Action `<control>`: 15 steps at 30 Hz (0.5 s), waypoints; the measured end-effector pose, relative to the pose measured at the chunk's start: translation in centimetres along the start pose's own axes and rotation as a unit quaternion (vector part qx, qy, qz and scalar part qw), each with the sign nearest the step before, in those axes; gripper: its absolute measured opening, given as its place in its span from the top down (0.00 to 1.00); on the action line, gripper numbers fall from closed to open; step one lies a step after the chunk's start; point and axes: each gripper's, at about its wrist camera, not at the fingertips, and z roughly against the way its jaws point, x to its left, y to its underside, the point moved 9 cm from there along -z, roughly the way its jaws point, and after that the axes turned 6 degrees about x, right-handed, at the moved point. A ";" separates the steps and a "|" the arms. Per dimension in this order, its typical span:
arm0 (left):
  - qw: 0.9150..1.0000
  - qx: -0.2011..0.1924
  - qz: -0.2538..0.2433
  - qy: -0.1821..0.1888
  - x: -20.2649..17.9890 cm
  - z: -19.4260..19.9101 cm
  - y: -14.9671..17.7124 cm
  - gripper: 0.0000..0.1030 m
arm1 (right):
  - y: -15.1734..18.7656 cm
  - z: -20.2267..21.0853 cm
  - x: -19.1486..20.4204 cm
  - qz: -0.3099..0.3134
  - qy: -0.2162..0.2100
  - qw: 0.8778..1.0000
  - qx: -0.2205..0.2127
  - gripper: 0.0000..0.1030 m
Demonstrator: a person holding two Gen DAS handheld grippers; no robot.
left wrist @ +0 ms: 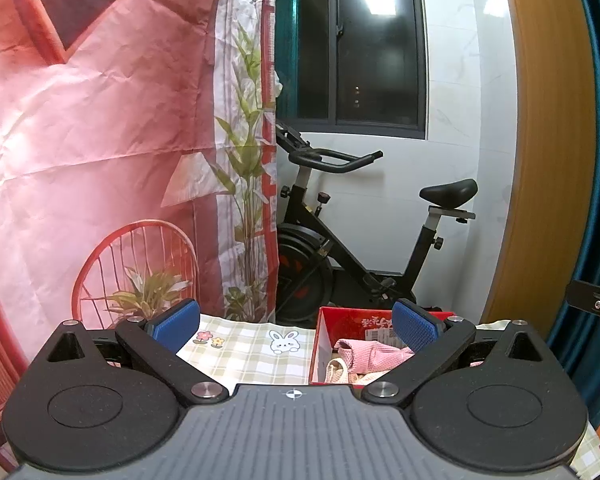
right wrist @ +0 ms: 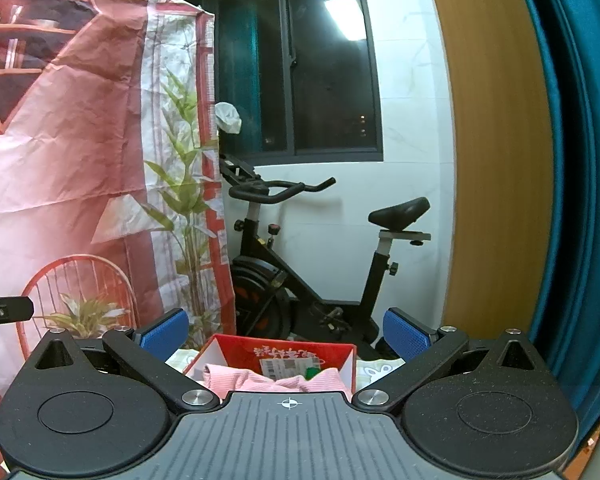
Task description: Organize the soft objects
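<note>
A red cardboard box point(left wrist: 324, 336) sits on a checked tablecloth point(left wrist: 252, 348) with a bunny print. Inside it lie a pink soft cloth point(left wrist: 370, 356) and a cream fabric piece point(left wrist: 338, 370). My left gripper point(left wrist: 296, 326) is open and empty, held above the cloth, with its right pad over the box's near corner. In the right wrist view the same red box point(right wrist: 340, 352) stands straight ahead with the pink cloth point(right wrist: 256, 382) in it. My right gripper point(right wrist: 286, 332) is open and empty, spread wider than the box.
A black exercise bike point(left wrist: 340, 248) stands behind the table under a dark window. A pink printed backdrop point(left wrist: 100, 140) hangs on the left. A wooden panel point(right wrist: 496, 160) and a teal curtain point(right wrist: 572, 200) fill the right. The other gripper's edge point(left wrist: 596, 304) shows at far right.
</note>
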 end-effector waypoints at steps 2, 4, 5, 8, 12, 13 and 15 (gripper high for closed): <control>1.000 0.000 0.000 0.000 0.0 0.0 0.0 0.00 | 0.1 0.0 0.1 0.001 0.000 1.000 0.000 0.00; 1.000 0.000 0.000 0.000 0.0 0.0 0.0 0.00 | 0.0 0.0 0.1 0.000 0.000 1.000 0.000 0.00; 1.000 0.000 0.000 0.001 -0.1 0.0 0.1 0.00 | 0.0 0.0 0.1 0.000 0.000 1.000 0.000 0.00; 1.000 0.001 0.000 0.003 -0.2 0.1 0.2 0.00 | 0.0 0.0 0.0 0.001 0.000 1.000 0.000 0.00; 1.000 0.002 -0.001 0.004 -0.3 0.1 0.3 0.00 | 0.0 0.1 0.0 0.003 0.003 1.000 0.000 0.00; 1.000 0.002 -0.001 0.004 -0.3 0.1 0.2 0.00 | 0.0 0.0 -0.2 0.004 0.003 1.000 0.000 0.00; 1.000 0.002 0.000 0.005 -0.4 0.2 0.4 0.00 | -0.1 0.0 -0.2 0.004 0.003 1.000 0.000 0.00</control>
